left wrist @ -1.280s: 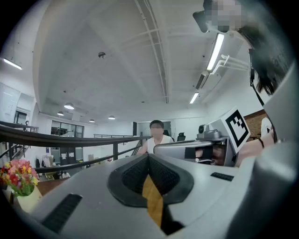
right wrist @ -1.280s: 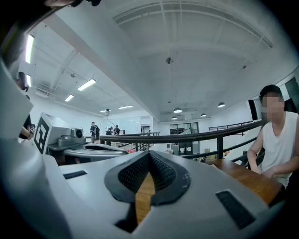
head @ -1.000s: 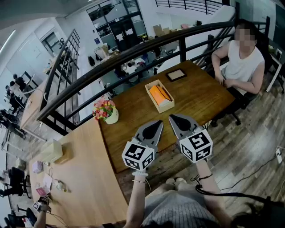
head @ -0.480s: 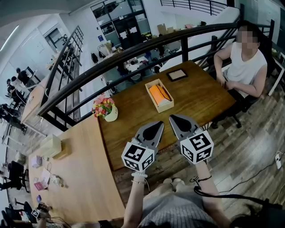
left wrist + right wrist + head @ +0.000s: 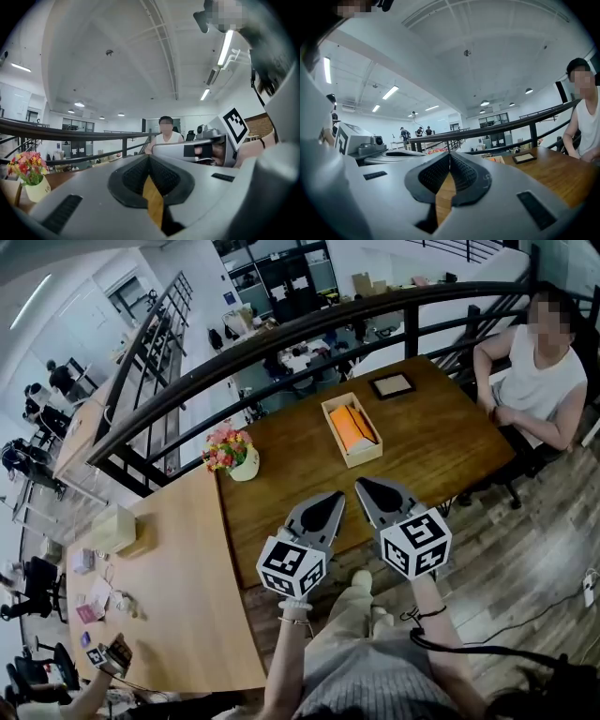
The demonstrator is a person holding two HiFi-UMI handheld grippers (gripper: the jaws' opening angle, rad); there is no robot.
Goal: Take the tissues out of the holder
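A light wooden holder (image 5: 352,431) with orange tissues (image 5: 349,426) in it stands on the dark wooden table (image 5: 300,484), well beyond both grippers. My left gripper (image 5: 333,498) and right gripper (image 5: 364,486) hover side by side over the table's near edge, both shut with nothing between the pads. In the left gripper view the jaws (image 5: 149,157) meet tip to tip, and the right gripper's marker cube (image 5: 233,124) shows beside them. In the right gripper view the jaws (image 5: 450,154) are also closed, with the holder (image 5: 493,159) small and far ahead.
A flower pot (image 5: 234,456) stands at the table's far left corner and a black frame (image 5: 392,385) lies beyond the holder. A person (image 5: 539,371) sits at the right end. A dark railing (image 5: 281,334) runs behind. A lighter table (image 5: 178,587) adjoins on the left.
The head view has shifted: the table, holder and seated person now sit a little higher and further right. Both grippers stay shut in the same spot of the view.
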